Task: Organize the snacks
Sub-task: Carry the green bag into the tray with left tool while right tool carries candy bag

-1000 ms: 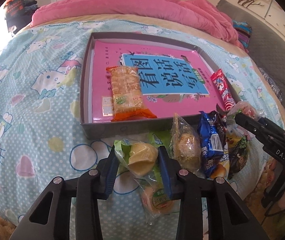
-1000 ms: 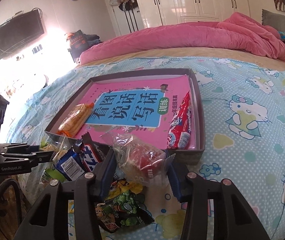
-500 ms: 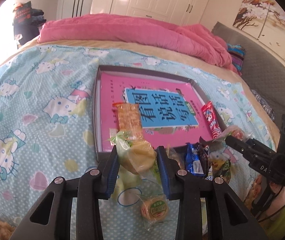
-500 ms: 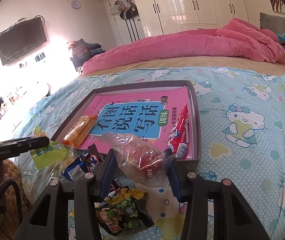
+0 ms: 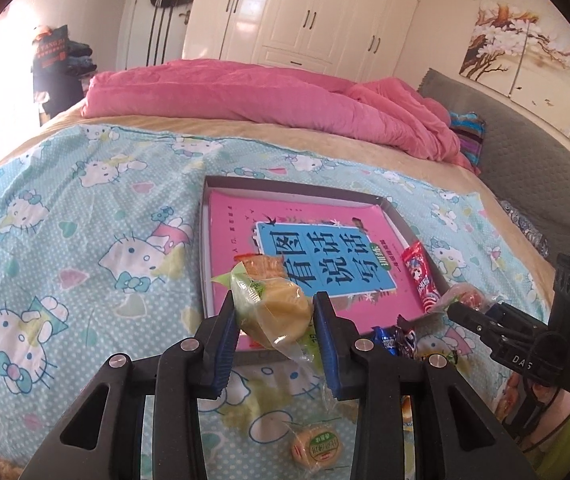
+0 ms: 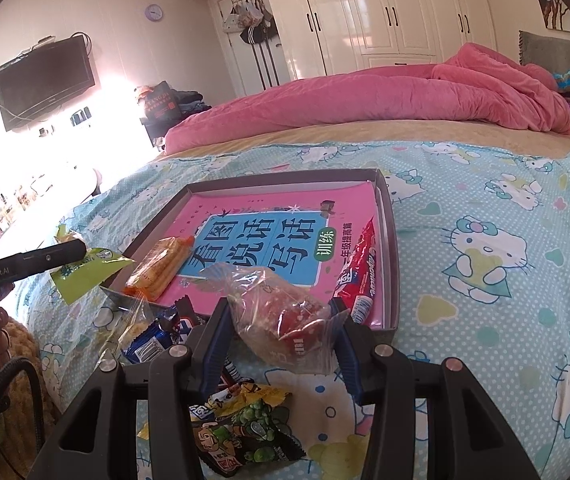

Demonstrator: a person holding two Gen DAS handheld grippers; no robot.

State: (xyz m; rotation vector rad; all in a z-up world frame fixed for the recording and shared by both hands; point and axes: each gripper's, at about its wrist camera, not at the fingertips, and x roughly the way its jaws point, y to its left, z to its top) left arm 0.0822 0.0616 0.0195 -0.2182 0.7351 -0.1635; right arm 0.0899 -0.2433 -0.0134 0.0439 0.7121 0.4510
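The left gripper [image 5: 275, 316] pinches a yellow cake in a clear green-printed wrapper [image 5: 275, 314] between its blue pads, held above the near edge of the grey tray [image 5: 297, 186]. The right gripper [image 6: 281, 320] clamps a clear bag of red snack [image 6: 285, 312] just before the tray's near right corner. Inside the tray lie an orange cracker pack [image 6: 161, 266] and a red tube snack [image 6: 359, 270] on a pink book [image 6: 277, 216]. Other snacks lie on the patterned sheet [image 6: 485, 260].
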